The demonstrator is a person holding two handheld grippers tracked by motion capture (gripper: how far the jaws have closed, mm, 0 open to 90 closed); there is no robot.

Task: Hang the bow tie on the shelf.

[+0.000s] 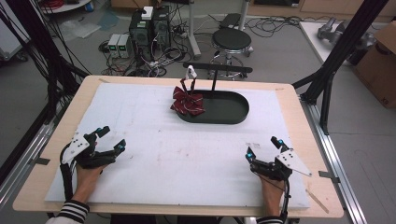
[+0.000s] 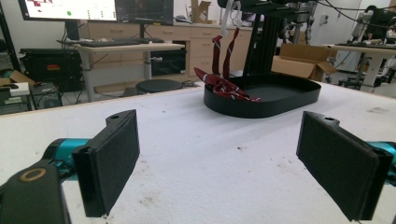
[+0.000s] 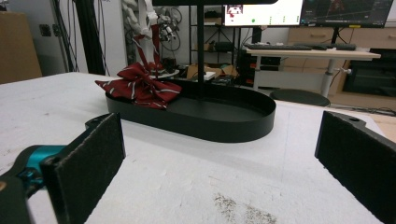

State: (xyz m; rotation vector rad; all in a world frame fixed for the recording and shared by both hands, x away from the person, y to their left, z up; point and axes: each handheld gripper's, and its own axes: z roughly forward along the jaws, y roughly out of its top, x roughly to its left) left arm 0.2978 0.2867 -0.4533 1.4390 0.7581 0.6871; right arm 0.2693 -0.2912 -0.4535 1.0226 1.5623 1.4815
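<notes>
High view: bow tie (image 1: 187, 102) draped over tray (image 1: 236, 113) rim, centre frame, straps up to partly hidden hook; left gripper (image 1: 111, 138), right gripper (image 1: 263, 147) spread wide, empty.

No text, label, brand or number is legible on anything here.

A grey floor (image 1: 280, 51) fills the top of the high view, with a black round stool (image 1: 231, 39) at upper centre and computer towers (image 1: 149, 29) amid tangled cables to its left. A cardboard box (image 1: 380, 65) sits at the right edge. In the gripper views, lit monitors (image 3: 299, 12) stand on a desk (image 3: 308, 53) before wooden cabinets.
</notes>
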